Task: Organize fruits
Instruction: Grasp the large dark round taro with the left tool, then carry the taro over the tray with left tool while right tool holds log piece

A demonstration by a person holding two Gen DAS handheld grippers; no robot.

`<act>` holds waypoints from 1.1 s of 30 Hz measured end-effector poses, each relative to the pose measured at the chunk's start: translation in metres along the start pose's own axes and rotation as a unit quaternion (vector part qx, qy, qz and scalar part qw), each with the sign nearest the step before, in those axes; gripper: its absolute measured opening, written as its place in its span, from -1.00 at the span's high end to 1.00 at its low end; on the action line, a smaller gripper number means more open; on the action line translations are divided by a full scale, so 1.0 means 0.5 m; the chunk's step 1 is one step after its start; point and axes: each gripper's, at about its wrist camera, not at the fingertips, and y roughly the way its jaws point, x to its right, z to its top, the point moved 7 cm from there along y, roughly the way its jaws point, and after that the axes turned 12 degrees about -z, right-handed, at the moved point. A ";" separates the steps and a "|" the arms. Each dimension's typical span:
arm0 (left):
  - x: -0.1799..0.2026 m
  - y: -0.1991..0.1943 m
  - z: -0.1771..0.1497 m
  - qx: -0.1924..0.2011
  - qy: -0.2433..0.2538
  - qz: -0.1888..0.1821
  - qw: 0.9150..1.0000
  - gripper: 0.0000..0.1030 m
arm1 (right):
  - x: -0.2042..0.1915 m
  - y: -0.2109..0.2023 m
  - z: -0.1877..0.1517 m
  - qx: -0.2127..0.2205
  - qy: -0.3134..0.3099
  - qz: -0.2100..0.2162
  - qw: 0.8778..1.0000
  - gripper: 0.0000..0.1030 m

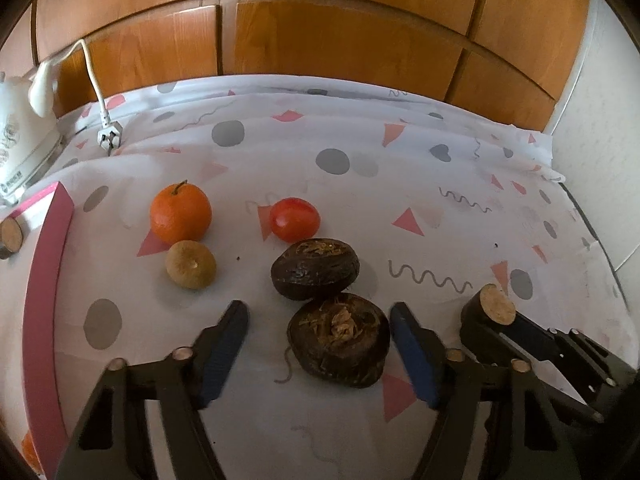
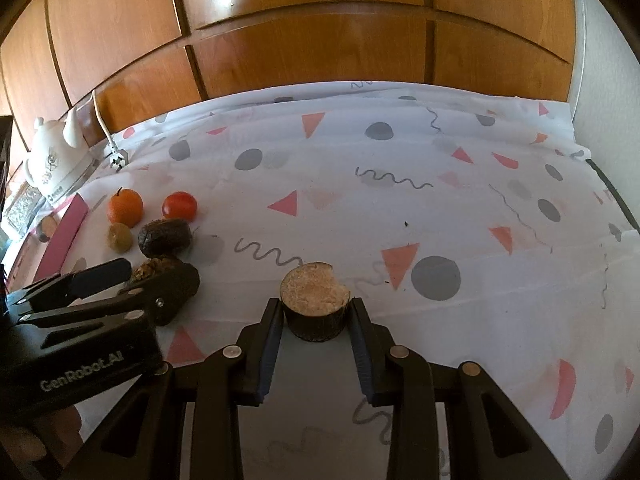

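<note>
In the left wrist view my left gripper is open around a dark brown round fruit on the patterned cloth, not touching it. A second dark fruit lies just beyond, then a red tomato, an orange and a small tan fruit. My right gripper is shut on a dark cylindrical piece with a tan cut top; it also shows at the right of the left wrist view.
A pink-rimmed tray lies at the left with a cut piece in it. A white kettle and a plug sit at the back left. Wooden cabinet doors stand behind the table.
</note>
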 end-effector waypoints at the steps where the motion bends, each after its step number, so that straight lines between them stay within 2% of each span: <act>1: 0.002 0.000 0.000 0.000 0.004 -0.001 1.000 -0.09 | 0.000 0.000 -0.001 0.001 0.000 -0.001 1.000 0.35; 2: 0.006 -0.001 0.000 0.000 0.010 -0.006 1.000 0.04 | 0.000 0.000 -0.001 0.001 0.000 0.000 1.000 0.35; 8: 0.008 -0.019 -0.014 -0.004 0.015 -0.018 1.000 0.05 | 0.002 0.000 -0.003 0.002 0.003 0.004 1.000 0.34; 13: -0.002 -0.063 -0.056 -0.002 0.017 -0.016 1.000 0.05 | 0.000 0.003 -0.004 0.000 -0.002 0.002 1.000 0.34; 16: -0.008 -0.086 -0.084 0.013 0.031 -0.012 0.999 0.04 | -0.001 0.003 -0.004 0.000 -0.005 -0.001 1.000 0.34; 26: -0.011 -0.077 -0.090 0.016 0.039 -0.003 0.999 0.04 | -0.002 0.002 -0.005 0.005 -0.006 -0.005 1.000 0.34; 29: -0.007 -0.081 -0.094 0.014 0.046 0.009 0.999 0.04 | -0.003 0.002 -0.005 0.006 -0.008 -0.007 1.000 0.34; 33: -0.012 -0.096 -0.103 0.008 0.035 0.009 0.999 0.05 | -0.004 0.003 -0.005 0.006 -0.011 -0.010 1.000 0.34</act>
